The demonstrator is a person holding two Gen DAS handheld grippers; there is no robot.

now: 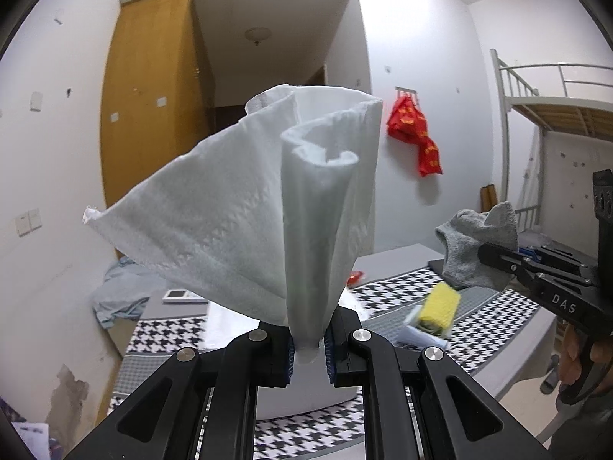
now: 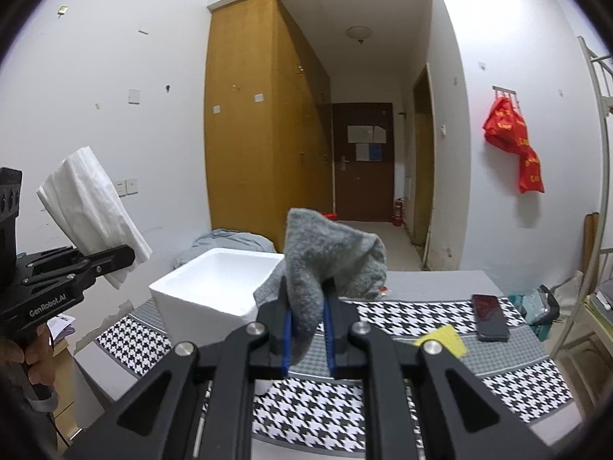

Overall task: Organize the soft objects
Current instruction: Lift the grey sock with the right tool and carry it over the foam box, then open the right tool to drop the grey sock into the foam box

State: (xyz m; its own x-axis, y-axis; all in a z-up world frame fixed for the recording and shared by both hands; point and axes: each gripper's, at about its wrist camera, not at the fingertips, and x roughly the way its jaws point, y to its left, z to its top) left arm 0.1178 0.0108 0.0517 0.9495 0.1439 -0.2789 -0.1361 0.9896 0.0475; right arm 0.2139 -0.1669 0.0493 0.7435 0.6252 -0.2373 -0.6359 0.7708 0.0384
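Tissue (image 1: 245,207) pinched in left gripper (image 1: 309,349), sock (image 2: 325,257) clamped in right gripper (image 2: 306,341), both aloft near box (image 2: 214,280). Sponge (image 1: 438,306) left on table; box interior looks bare.

The right hand-held gripper (image 2: 306,339) pinches a grey sock (image 2: 325,257) above the houndstooth-covered table (image 2: 413,316). A white foam box (image 2: 214,283) stands behind it. At left, the left hand-held gripper (image 2: 128,255) holds up a white tissue (image 2: 88,207).

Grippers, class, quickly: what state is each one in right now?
Left gripper: closed on a white paper towel, held up in the air.
Right gripper: closed on a grey sock, lifted above the bed.
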